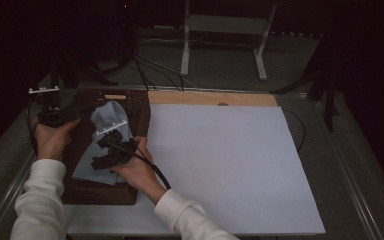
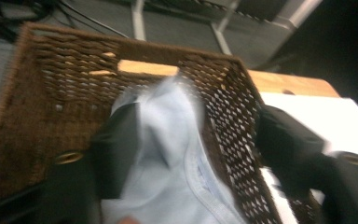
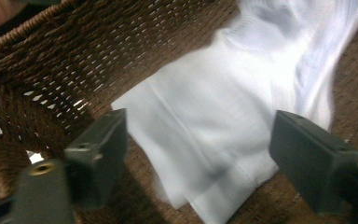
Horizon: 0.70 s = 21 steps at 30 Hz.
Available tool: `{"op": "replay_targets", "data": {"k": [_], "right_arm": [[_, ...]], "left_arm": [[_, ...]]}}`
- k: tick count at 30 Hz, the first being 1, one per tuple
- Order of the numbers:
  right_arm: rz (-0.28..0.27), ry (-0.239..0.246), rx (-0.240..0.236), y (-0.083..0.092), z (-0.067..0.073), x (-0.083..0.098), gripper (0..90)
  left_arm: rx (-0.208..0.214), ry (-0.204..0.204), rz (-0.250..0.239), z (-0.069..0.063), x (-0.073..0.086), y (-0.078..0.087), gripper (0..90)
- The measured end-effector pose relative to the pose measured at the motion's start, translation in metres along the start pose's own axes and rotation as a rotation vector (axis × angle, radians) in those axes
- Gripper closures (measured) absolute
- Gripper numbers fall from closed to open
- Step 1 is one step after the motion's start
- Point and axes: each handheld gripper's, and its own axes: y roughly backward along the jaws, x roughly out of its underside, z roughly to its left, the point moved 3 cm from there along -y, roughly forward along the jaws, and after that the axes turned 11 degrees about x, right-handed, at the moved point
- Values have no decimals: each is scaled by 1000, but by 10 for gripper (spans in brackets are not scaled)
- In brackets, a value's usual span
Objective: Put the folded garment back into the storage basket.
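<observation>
A brown wicker basket [image 1: 143, 114] stands at the left of the table with a pale blue cloth [image 1: 111, 116] lying in it. My left gripper [image 1: 81, 110] reaches in from the basket's left side. In the left gripper view its jaws stand wide apart, and the left gripper [image 2: 196, 149] has the cloth [image 2: 168, 140] bunched between them, up against the left jaw. My right gripper [image 1: 101, 149] hovers over the cloth's near part. The right gripper [image 3: 200, 154] is open, and the cloth [image 3: 214, 121] lies flat on the basket floor [image 3: 65, 60] below it.
A large white sheet [image 1: 220, 165] covers the table to the right of the basket, with a wooden strip [image 1: 210, 97] along its far edge. Cables and a white stand [image 1: 185, 50] lie beyond the table. A metal rail [image 1: 350, 170] borders the right side.
</observation>
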Motion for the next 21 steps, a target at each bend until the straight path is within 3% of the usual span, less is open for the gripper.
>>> {"op": "replay_targets", "data": {"k": [8,13,21], "right_arm": [[-32,-42,-25,8,-18,-2,118],[-44,-43,-37,9,-20,-1,93],[-51,-41,-37,11,-28,1,40]], "left_arm": [[-23,8,-7,0,1,-2,97],[9,-6,-1,-2,2,-3,16],[30,-37,-14,-5,2,-3,2]]}}
